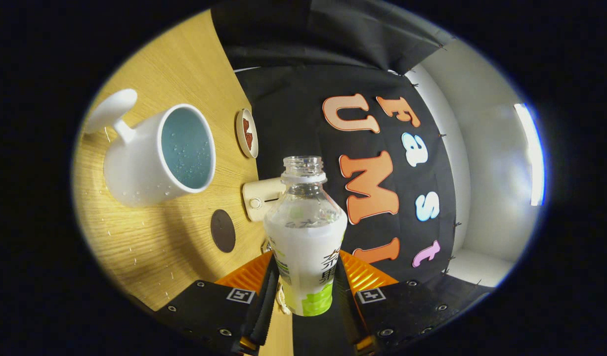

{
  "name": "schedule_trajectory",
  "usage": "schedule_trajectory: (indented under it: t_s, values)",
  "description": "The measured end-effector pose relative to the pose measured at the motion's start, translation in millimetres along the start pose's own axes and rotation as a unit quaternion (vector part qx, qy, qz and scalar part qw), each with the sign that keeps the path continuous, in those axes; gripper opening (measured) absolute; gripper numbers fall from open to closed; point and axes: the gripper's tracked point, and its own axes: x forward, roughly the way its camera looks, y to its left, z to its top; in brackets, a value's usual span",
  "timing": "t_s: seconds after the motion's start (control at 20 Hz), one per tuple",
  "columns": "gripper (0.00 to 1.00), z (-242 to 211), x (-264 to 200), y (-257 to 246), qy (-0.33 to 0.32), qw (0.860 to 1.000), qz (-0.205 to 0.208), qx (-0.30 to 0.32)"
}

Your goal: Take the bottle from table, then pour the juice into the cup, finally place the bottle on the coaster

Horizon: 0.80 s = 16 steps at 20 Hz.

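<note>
Bottle lifted, tipping toward the cup.

The desk [150,247] tilts because I roll my tool [306,291], which clamps the open bottle [306,237] between its fingers; cup [160,153] waits at ten o'clock, dark coaster [223,230] at nine, nearer.

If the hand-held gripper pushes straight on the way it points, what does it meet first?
Probably the booth's black cloth wall. The hand-held gripper is shut on the open bottle, whose mouth aims there; depth is unclear.
</note>
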Motion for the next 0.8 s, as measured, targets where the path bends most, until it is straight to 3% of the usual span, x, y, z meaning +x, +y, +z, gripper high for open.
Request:
schedule_trajectory:
  t_s: [0.8]
  values:
    - [0.60, 15.7, 3.7, -5.2, -0.050, 0.990, -0.029, -0.125]
